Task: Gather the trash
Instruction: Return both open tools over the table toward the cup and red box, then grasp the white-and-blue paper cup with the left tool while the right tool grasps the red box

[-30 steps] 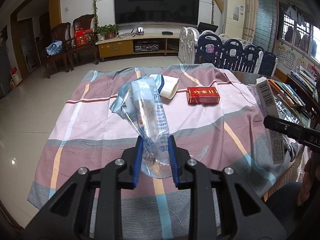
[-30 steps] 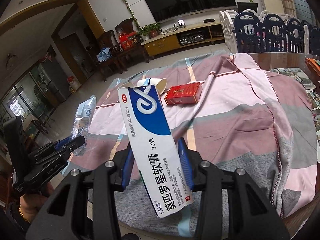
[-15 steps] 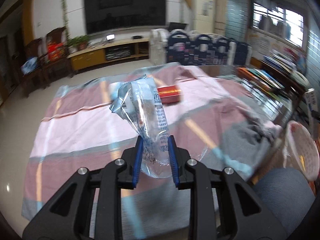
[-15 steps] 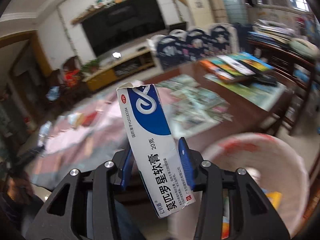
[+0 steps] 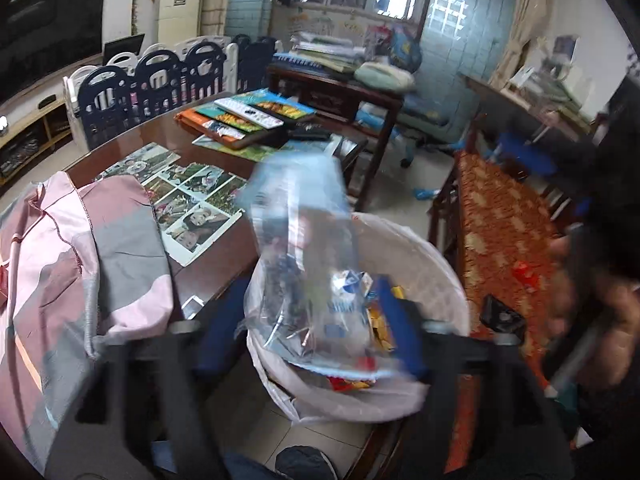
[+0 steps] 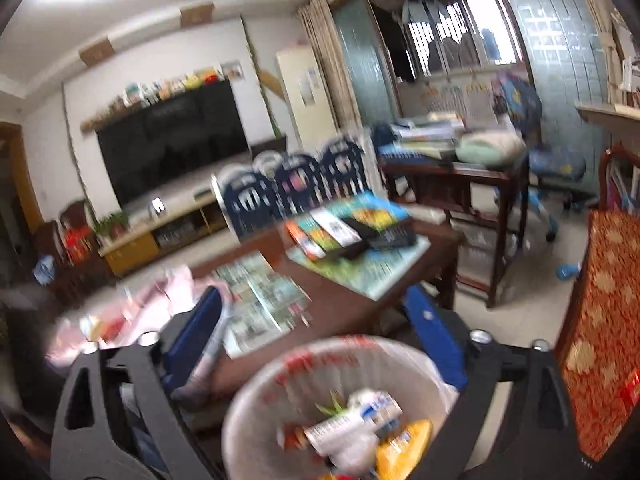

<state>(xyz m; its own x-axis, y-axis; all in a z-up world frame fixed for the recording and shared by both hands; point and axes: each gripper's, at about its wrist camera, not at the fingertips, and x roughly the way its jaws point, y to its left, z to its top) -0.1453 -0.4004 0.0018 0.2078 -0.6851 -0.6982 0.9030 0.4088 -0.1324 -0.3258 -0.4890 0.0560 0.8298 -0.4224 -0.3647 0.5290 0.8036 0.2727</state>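
The left gripper (image 5: 308,320) has just been opening; its blue pads stand wide, and the clear plastic wrapper (image 5: 304,248) that it clamped a second ago hangs loose between them, right above the lined trash bin (image 5: 440,264). The right gripper (image 6: 316,336) has just been opening too — nothing is between its pads now, and the white-and-blue box (image 6: 352,420) it carried lies inside the bin among other wrappers. Farther away, the wooden table (image 5: 224,256) with its pink cloth (image 5: 120,248) has moved to the side of both views. So two pieces look delivered — more trash probably waits on the cloth.
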